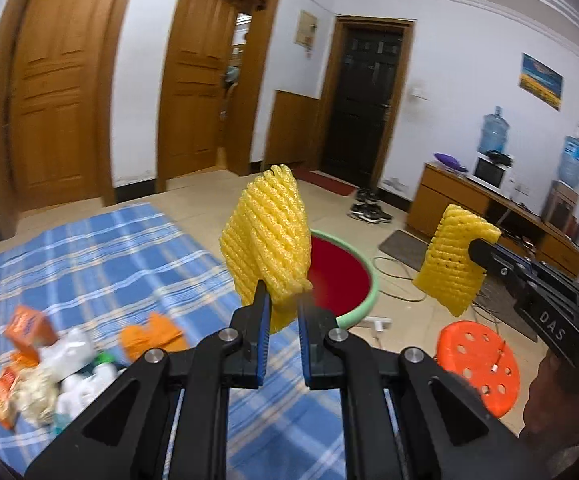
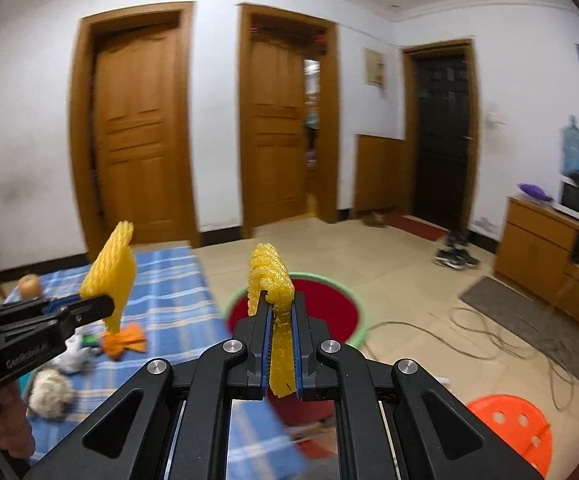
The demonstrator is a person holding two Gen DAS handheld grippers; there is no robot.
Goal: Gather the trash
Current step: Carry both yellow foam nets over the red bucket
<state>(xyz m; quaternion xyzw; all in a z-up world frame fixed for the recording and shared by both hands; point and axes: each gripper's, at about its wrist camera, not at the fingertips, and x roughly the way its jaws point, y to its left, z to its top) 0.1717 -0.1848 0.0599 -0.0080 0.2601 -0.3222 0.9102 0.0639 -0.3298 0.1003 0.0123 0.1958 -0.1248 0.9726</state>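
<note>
My left gripper (image 1: 282, 296) is shut on a yellow foam fruit net (image 1: 267, 236), held up in the air over the table's edge. My right gripper (image 2: 280, 300) is shut on a second yellow foam net (image 2: 279, 332). Each gripper shows in the other's view: the right one with its net (image 1: 451, 260) at the right, the left one with its net (image 2: 111, 272) at the left. A green-rimmed red basin (image 1: 339, 280) stands on the floor beyond both grippers; it also shows in the right wrist view (image 2: 329, 300). More trash (image 1: 45, 368) lies on the blue checked tablecloth (image 1: 129, 256).
An orange stool (image 1: 479, 364) stands on the floor to the right. Cables (image 2: 469, 340) trail over the floor. An orange wrapper (image 1: 151, 336) and a round brown fruit (image 2: 29, 285) lie on the table. A wooden cabinet (image 2: 545, 240) lines the right wall.
</note>
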